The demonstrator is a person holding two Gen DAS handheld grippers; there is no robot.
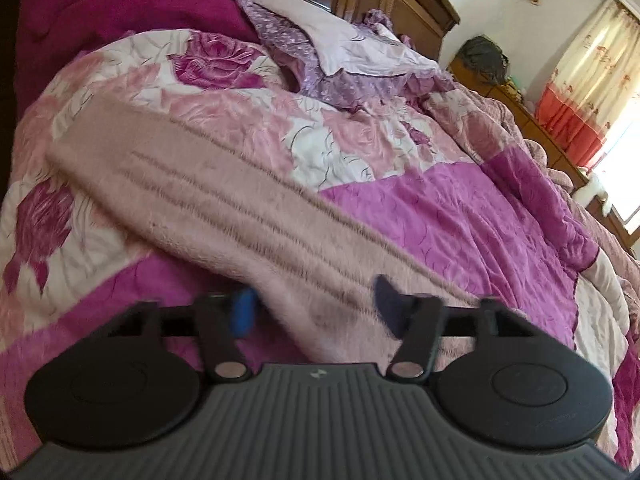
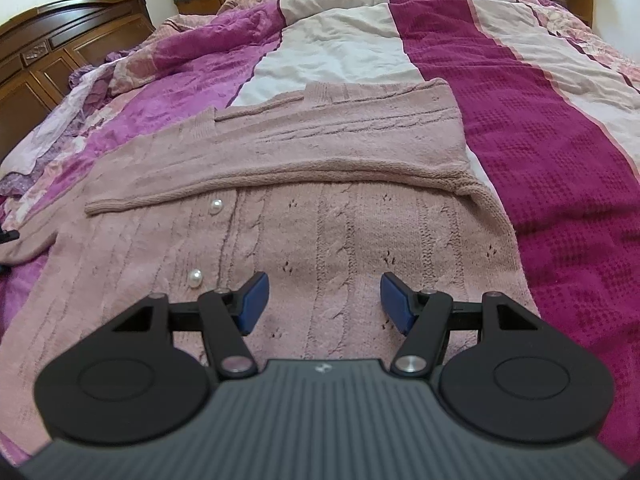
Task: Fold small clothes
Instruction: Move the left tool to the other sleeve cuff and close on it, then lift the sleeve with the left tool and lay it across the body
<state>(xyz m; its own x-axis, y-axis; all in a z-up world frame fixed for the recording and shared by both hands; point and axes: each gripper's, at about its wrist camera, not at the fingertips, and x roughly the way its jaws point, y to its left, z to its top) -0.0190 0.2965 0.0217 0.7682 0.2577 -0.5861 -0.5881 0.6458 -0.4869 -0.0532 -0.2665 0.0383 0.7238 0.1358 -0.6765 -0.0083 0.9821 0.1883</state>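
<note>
Pink cable-knit cardigan [image 2: 280, 216] with pearl buttons [image 2: 216, 206]: flat on the quilted pink-and-magenta bedspread [image 2: 540, 152], one sleeve [image 2: 328, 128] folded across its upper part. Right hand-held gripper [image 2: 324, 300]: above its lower part. Carved brown wooden headboard [image 2: 52, 36]: left, behind lilac pillows [image 1: 352, 44].

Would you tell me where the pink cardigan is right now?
The pink cardigan lies spread on the bedspread, directly beneath the open right gripper in its view.

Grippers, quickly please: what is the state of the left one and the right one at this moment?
Left gripper: open, holding nothing, over the pink cardigan's sleeve.
Right gripper: open, holding nothing, over the cardigan's front.
</note>
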